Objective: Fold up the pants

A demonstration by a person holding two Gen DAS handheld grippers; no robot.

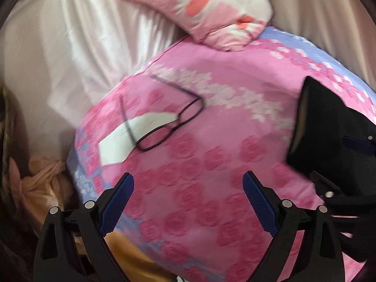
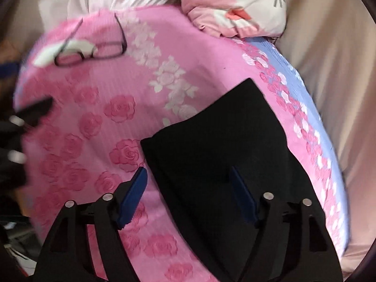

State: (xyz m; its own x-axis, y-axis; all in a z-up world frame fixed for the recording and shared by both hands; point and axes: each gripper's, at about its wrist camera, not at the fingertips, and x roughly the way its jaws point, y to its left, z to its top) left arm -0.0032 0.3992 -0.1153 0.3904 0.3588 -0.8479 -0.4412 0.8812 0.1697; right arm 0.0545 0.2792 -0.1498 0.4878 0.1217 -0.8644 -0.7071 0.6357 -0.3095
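The folded black fabric pants lie on the pink rose-patterned bed cover, toward its blue-bordered edge, with the fold's long axis running away from the right gripper. That gripper hovers over the near end, jaws wide apart and holding nothing. The left gripper, also spread wide and empty, hangs over bare cover, so the right hand is nearer. Thin-framed spectacles rest well apart.

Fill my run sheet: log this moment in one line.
left gripper: open, empty | right gripper: open over folded black pants | glasses on pink quilt
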